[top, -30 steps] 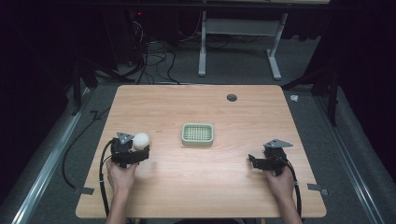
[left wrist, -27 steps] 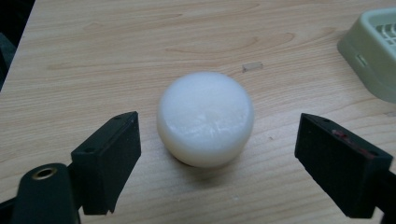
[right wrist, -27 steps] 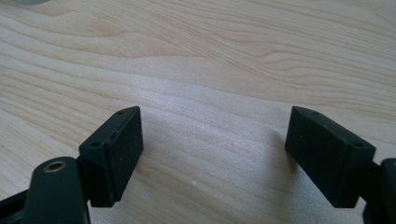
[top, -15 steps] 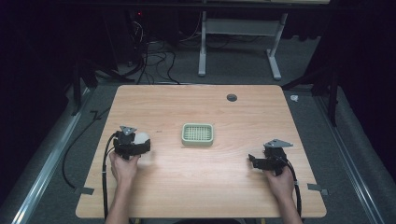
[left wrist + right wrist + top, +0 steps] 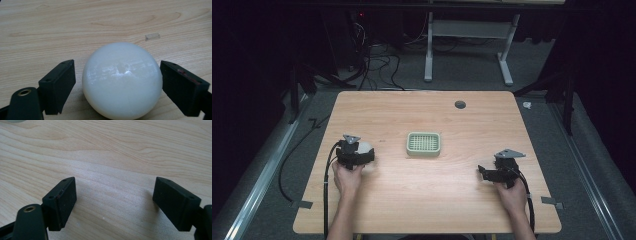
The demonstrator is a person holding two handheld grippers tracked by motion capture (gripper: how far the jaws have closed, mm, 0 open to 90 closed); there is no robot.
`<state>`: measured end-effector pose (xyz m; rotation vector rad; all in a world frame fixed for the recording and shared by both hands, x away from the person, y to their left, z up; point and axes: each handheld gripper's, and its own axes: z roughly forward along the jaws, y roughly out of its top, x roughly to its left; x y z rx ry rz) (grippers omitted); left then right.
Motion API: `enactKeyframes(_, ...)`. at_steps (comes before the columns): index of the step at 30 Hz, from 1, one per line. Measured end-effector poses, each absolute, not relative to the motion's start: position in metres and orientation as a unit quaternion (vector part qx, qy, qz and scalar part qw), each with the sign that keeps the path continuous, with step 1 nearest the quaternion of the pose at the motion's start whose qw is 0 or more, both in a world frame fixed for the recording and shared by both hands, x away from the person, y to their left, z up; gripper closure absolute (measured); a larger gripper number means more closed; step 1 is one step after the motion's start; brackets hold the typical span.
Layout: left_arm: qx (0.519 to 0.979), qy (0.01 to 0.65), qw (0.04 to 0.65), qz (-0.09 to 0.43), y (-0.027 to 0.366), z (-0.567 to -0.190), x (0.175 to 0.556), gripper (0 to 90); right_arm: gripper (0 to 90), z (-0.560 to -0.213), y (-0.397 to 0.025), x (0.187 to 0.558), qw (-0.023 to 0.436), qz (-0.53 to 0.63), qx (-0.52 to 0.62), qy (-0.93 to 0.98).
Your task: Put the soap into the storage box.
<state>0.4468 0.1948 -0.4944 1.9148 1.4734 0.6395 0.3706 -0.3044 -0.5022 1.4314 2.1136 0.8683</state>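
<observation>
Lowering white ball (image 5: 121, 81) to table (image 5: 427, 200), left tongs (image 5: 117, 83) wide

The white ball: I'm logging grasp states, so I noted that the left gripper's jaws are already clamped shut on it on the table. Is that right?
Not quite. The left gripper is around the white ball on the table, but its jaws are open: the left gripper view shows a gap between each jaw and the ball, so nothing is clamped yet.

Glossy white ball (image 5: 122, 80) on table, between open claw jaws
</observation>
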Motion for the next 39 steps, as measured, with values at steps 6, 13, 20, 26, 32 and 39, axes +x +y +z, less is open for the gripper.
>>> enactKeyframes(6, 0.733, 0.561, 0.304, 0.236, 0.193, -0.5, 0.45, 17.0, 20.0, -0.502, -0.304, 0.371, 0.221, 0.314, 0.518, 0.764)
enactKeyframes(13, 0.734, 0.559, 0.304, 0.238, 0.19, -0.504, 0.451, 22.9, 20.0, -0.502, -0.304, 0.371, 0.221, 0.314, 0.518, 0.764)
enactKeyframes(20, 0.735, 0.556, 0.308, 0.234, 0.192, -0.504, 0.451, 23.8, 20.0, -0.502, -0.304, 0.371, 0.221, 0.314, 0.518, 0.764)
enactKeyframes(26, 0.732, 0.561, 0.31, 0.231, 0.192, -0.504, 0.452, 24.0, 20.0, -0.502, -0.304, 0.371, 0.221, 0.314, 0.518, 0.765)
enactKeyframes(32, 0.734, 0.559, 0.311, 0.229, 0.193, -0.501, 0.45, 24.1, 20.0, -0.502, -0.304, 0.371, 0.22, 0.314, 0.519, 0.764)
enactKeyframes(39, 0.732, 0.554, 0.325, 0.228, 0.194, -0.493, 0.445, 24.1, 20.0, -0.502, -0.304, 0.371, 0.221, 0.314, 0.518, 0.764)
